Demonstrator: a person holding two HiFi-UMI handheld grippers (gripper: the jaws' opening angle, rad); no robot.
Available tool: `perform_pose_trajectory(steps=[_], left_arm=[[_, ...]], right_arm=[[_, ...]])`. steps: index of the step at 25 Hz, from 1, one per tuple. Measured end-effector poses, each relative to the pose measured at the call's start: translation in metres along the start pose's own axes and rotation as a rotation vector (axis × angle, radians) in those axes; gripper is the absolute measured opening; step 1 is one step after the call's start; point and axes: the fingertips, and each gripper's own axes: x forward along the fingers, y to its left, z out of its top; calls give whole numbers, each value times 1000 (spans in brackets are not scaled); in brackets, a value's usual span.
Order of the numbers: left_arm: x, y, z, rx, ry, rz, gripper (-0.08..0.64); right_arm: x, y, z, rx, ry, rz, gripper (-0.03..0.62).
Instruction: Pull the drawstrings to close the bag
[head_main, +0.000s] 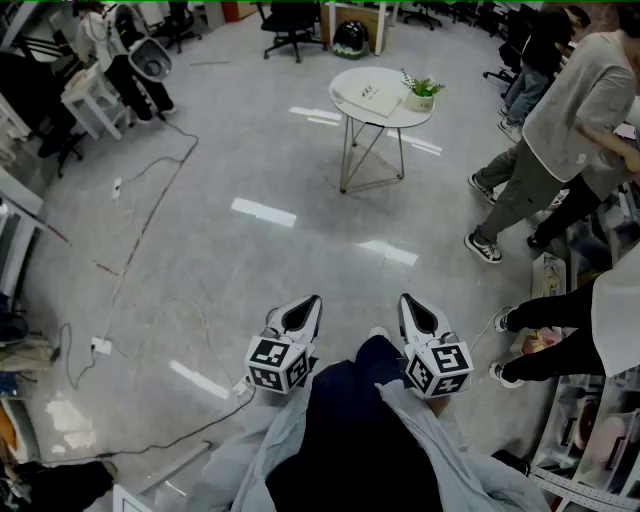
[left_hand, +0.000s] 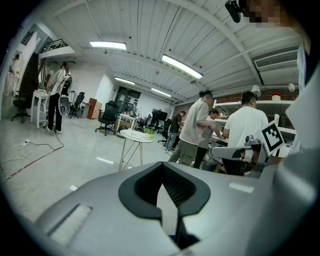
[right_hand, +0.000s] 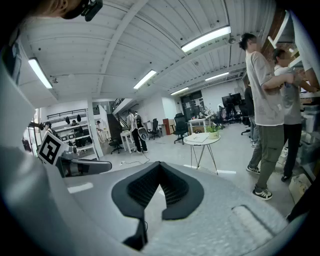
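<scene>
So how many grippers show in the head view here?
2. The left gripper sits low centre-left, the right gripper low centre-right, both shut and empty above the floor. None seems hidden.

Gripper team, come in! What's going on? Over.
Left gripper shut, empty. Right gripper shut, empty. No bag in view. Round table ahead, people at right.

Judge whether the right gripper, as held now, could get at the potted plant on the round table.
Probably not from here. The right gripper is held shut near the person's body, while the potted plant sits on the round table across open floor. Nothing blocks the way; it is too far.
</scene>
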Motion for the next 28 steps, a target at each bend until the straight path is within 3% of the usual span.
perform_pose_trajectory(steps=[15, 28], left_arm=[[-19, -6, -15, 12, 29, -8, 17], [-17, 15, -13, -4, 20, 51, 17]], right_arm=[[-6, 24, -15, 18, 5, 20, 2], [26, 40, -18, -8, 29, 88, 2]])
